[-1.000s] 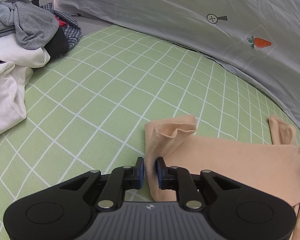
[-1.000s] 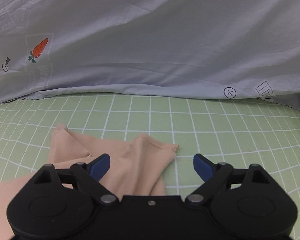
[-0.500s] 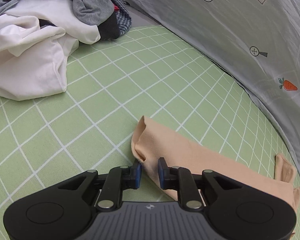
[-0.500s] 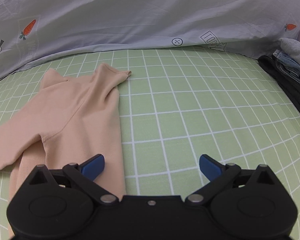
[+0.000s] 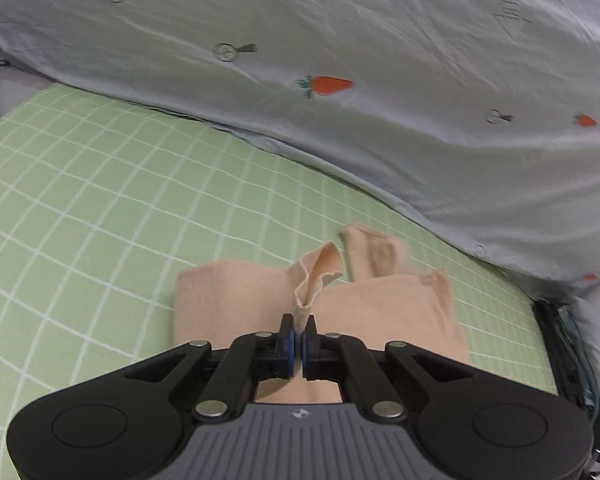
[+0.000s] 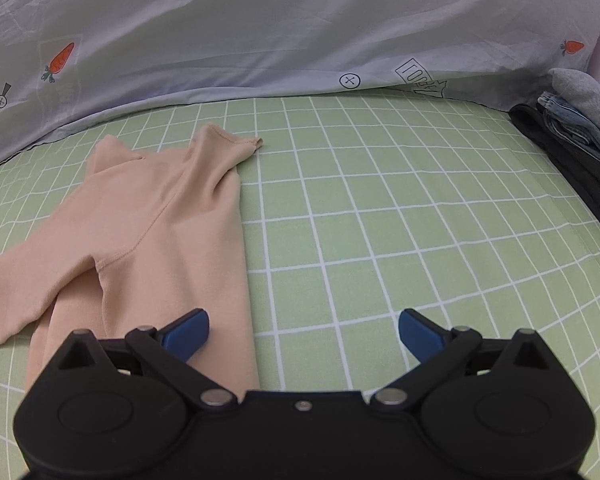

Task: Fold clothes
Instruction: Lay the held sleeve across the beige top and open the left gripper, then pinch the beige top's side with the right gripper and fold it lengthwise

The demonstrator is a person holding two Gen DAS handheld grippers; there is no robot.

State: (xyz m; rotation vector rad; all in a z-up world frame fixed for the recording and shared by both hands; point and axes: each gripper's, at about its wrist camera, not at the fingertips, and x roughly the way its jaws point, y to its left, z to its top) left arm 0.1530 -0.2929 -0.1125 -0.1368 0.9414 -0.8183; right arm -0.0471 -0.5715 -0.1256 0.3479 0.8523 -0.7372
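A peach long-sleeved garment [image 5: 392,304] lies on the green checked sheet [image 5: 100,200]. My left gripper [image 5: 299,334] holds the sleeve cuff [image 5: 318,276] above the garment's body; its jaws are closing, with the cuff pinched between the blue pads. In the right wrist view the garment [image 6: 160,216] stretches from the collar at the back down to the near left. My right gripper [image 6: 304,330] stands wide open just above the garment's right edge. Its left fingertip [image 6: 188,330] is over the cloth, and nothing is gripped.
A grey duvet with carrot prints [image 6: 260,20] bulges along the back of the bed. A stack of folded clothes [image 6: 580,148] sits at the right edge, also seen as dark cloth [image 5: 568,340] in the left wrist view. Bare sheet [image 6: 380,220] lies right of the garment.
My left gripper has shut on the sleeve cuff, lifted it and swung it over the garment's body, away from the clothes pile. My right gripper drew back from the collar, then stayed put and open.
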